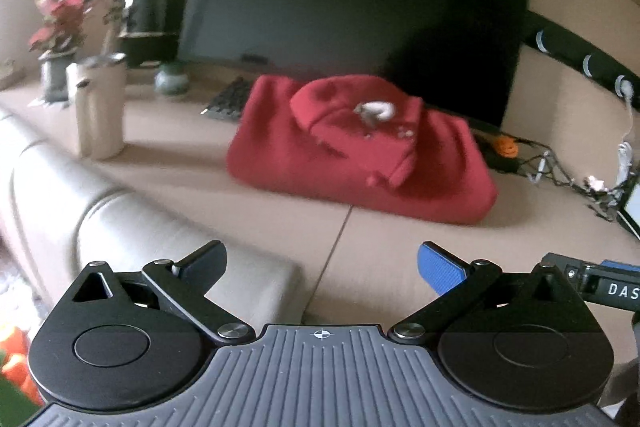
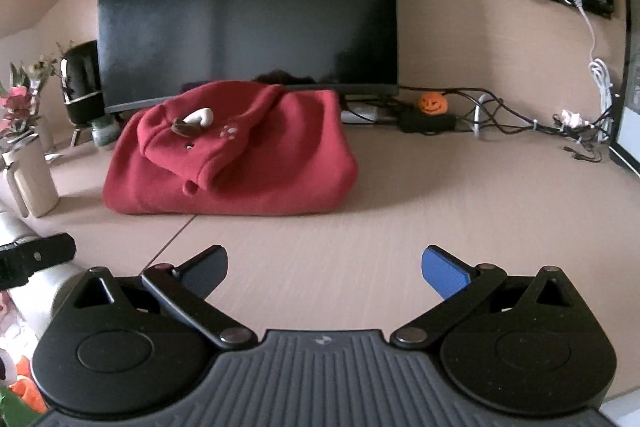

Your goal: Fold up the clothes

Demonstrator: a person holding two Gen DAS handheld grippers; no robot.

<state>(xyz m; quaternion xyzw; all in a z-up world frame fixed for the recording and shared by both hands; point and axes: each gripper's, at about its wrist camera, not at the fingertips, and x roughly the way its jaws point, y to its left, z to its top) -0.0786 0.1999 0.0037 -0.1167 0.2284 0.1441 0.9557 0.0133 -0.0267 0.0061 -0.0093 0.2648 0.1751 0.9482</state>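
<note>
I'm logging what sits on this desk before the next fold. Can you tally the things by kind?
Red garment, folded: 1
Monitor: 1
Beige jug: 1
Flower vase: 1
Small green pot: 1
Orange pumpkin figure: 1
Open grippers, left and right: 2
Total: 8

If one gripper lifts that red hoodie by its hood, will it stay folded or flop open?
Probably flop open: the red hoodie looks like thick, soft fleece with rounded, sagging edges. The hood merely lies loose on top, so it would likely rise first. It seems bulky, so it may drag across the table.
</note>
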